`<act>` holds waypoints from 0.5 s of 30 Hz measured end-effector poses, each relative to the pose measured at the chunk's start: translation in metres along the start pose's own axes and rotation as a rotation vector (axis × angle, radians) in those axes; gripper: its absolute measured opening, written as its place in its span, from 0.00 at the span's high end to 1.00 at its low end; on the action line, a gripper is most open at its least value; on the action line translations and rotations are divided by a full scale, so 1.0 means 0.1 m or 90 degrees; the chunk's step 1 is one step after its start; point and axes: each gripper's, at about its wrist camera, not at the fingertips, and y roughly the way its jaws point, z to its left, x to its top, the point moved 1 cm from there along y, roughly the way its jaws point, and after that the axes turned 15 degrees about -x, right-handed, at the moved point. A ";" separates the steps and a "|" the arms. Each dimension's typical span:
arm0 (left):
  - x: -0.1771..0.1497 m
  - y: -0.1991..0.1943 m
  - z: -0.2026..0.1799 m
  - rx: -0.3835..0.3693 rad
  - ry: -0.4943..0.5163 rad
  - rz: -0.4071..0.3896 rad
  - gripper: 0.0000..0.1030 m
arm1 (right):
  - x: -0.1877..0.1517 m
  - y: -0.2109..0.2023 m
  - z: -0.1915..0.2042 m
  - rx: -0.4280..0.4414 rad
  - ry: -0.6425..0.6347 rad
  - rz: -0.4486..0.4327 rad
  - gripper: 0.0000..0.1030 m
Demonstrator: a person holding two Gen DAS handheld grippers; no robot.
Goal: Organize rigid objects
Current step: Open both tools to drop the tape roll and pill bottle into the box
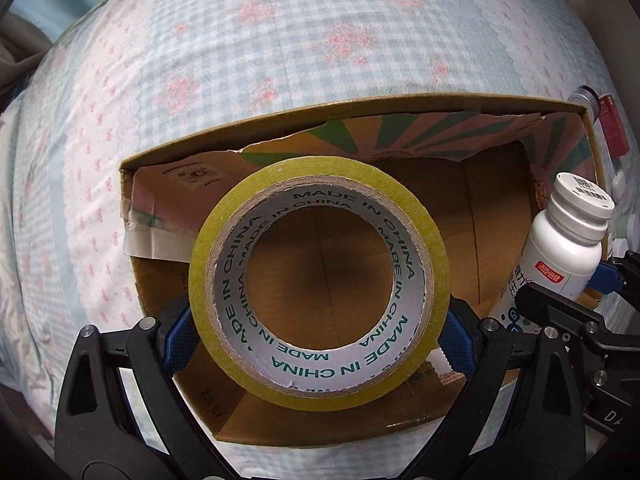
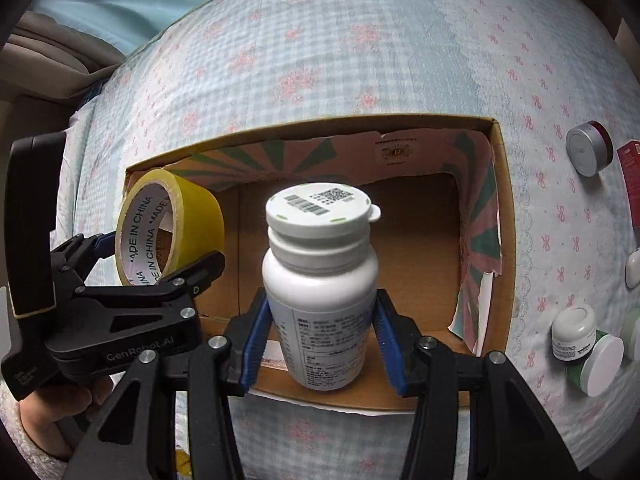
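My left gripper (image 1: 320,320) is shut on a yellow tape roll (image 1: 434,248), held over the open cardboard box (image 1: 360,106). The tape roll (image 2: 192,208) and left gripper (image 2: 160,256) also show at the left of the right wrist view. My right gripper (image 2: 320,332) is shut on a white pill bottle (image 2: 320,276) with a barcode on its cap, held above the box's (image 2: 500,216) near edge. The bottle (image 1: 564,252) and the right gripper (image 1: 576,284) show at the right in the left wrist view. The box floor looks bare.
The box lies on a bed with a blue checked, pink-flowered sheet (image 2: 340,40). Right of the box lie a silver and red tin (image 2: 588,148), a red carton (image 2: 632,176), a white jar (image 2: 572,332), a green-and-white jar (image 2: 598,366) and a small white item (image 2: 634,268).
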 end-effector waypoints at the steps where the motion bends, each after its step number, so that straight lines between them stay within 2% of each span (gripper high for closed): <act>1: 0.00 0.04 0.01 -0.003 -0.006 0.003 0.07 | 0.00 0.04 0.00 -0.001 -0.006 0.006 0.55; 7: 0.11 0.11 0.07 -0.022 -0.022 0.026 0.07 | 0.01 0.20 0.02 -0.003 -0.048 0.028 0.54; 8: 0.12 0.09 0.08 -0.021 -0.025 0.024 0.02 | 0.00 0.21 0.03 -0.006 -0.057 0.027 0.42; 9: 0.13 0.07 0.09 -0.015 -0.025 0.021 0.00 | -0.02 0.23 0.03 -0.011 -0.066 0.034 0.25; 10: 0.13 0.05 0.08 -0.007 -0.021 0.018 0.00 | -0.04 0.24 0.02 -0.010 -0.076 0.036 0.01; 13: 0.10 0.03 0.02 0.003 0.006 0.021 0.00 | -0.13 0.22 -0.02 -0.018 -0.081 0.001 0.00; 15: 0.07 0.02 -0.02 0.020 0.016 0.022 0.00 | -0.18 0.21 -0.06 -0.017 -0.072 -0.003 0.00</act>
